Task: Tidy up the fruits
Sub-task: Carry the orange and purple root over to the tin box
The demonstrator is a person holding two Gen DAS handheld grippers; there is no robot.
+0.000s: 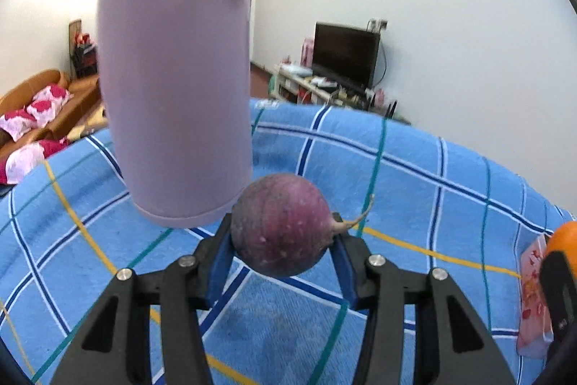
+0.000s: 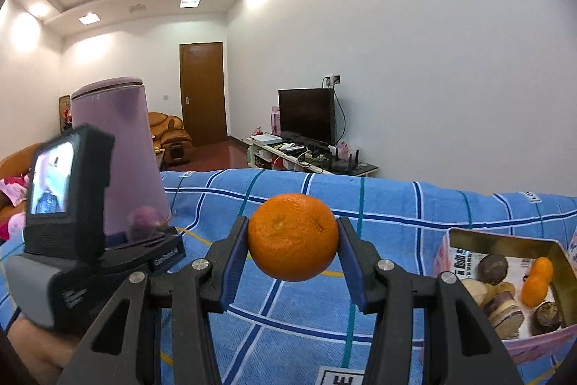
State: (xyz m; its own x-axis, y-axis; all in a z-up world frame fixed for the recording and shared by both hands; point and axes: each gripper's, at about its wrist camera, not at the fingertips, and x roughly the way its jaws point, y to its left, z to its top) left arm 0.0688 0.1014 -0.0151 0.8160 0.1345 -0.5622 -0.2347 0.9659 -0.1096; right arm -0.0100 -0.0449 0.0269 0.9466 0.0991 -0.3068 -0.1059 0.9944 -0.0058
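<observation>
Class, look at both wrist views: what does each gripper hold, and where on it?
Left gripper: purple radish, by its sides. Right gripper: orange, by its sides.

From the left wrist we look forward and downward along the fingers, close over the blue checked cloth [image 1: 414,190], with the purple container [image 1: 176,89] looming near. From the right wrist we look more level across the room. Both views share the cloth, container, and television [image 2: 306,116].

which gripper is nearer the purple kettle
Left. The left gripper, shut on a purple radish, is right in front of the purple kettle. The right gripper, shut on an orange, sits farther off, nearer the box of fruit.
</observation>
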